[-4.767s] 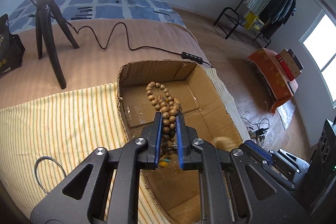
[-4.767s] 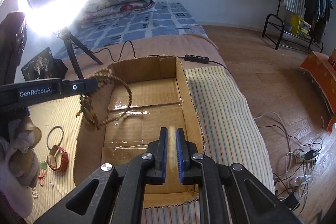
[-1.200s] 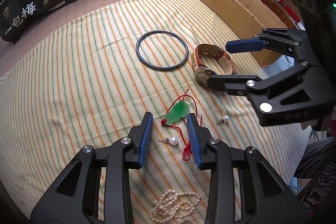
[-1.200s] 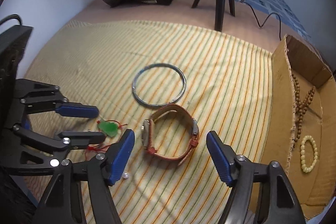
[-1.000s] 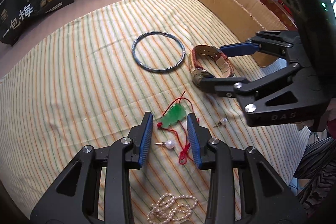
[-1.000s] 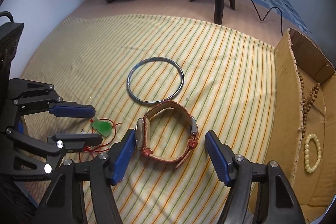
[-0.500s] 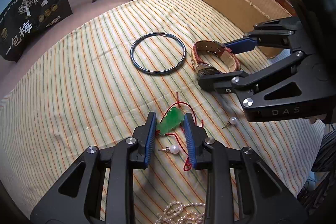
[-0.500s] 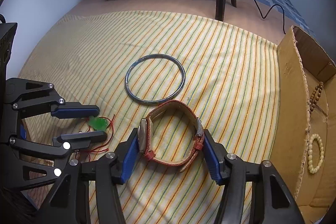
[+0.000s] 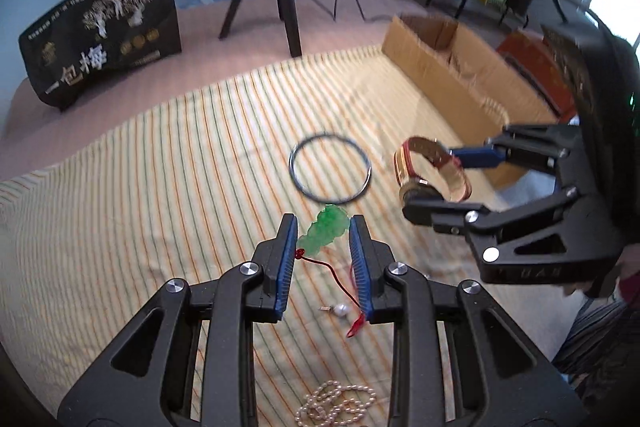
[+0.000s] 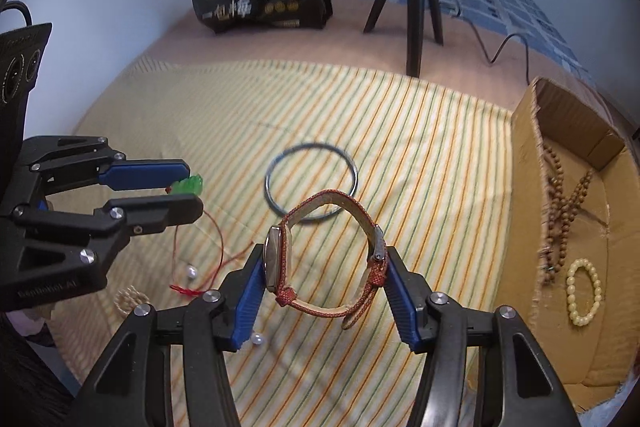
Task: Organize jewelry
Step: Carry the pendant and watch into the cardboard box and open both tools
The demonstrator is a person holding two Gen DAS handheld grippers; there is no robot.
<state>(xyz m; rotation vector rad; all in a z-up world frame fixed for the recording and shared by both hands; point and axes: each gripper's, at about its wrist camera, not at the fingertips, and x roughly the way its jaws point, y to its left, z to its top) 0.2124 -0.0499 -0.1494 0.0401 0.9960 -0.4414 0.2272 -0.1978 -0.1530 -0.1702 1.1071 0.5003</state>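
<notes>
The left tool (image 9: pixel 323 241) pinches the green pendant (image 9: pixel 325 229) between its blue pads, its red cord (image 9: pixel 334 273) trailing down toward the striped cloth (image 9: pixel 160 187) beneath, so the piece hangs clear and, I judge, can be carried without dragging. The right tool (image 10: pixel 324 281) is pressed onto the red-strapped watch (image 10: pixel 326 253), one pad against the watch face and the other against the buckle side, the strap loop standing upright between them; gripping across the loop likely keeps the watch from swinging. Each tool holds one piece, which suggests both go together to the cardboard box (image 10: pixel 528 155), off to the right of the right tool. Inside that box lie one long strand of brown wooden beads (image 10: pixel 560 211) and one pale bead bracelet (image 10: pixel 584 291), so the box looks like the gathering place. Ahead of both tools, flat on the cloth, lies one dark metal bangle (image 10: pixel 311 183). Below the left tool, near its base, sits one coil of small pearls (image 9: pixel 338 407), and one pearl earring (image 9: pixel 340 310) rests just under its pads; a second pearl earring (image 10: pixel 258 338) lies under the right tool's left pad. In all, five pieces remain outside the box, counting the two earrings as one pair: pendant, watch, bangle, pearl strand and earrings.
</notes>
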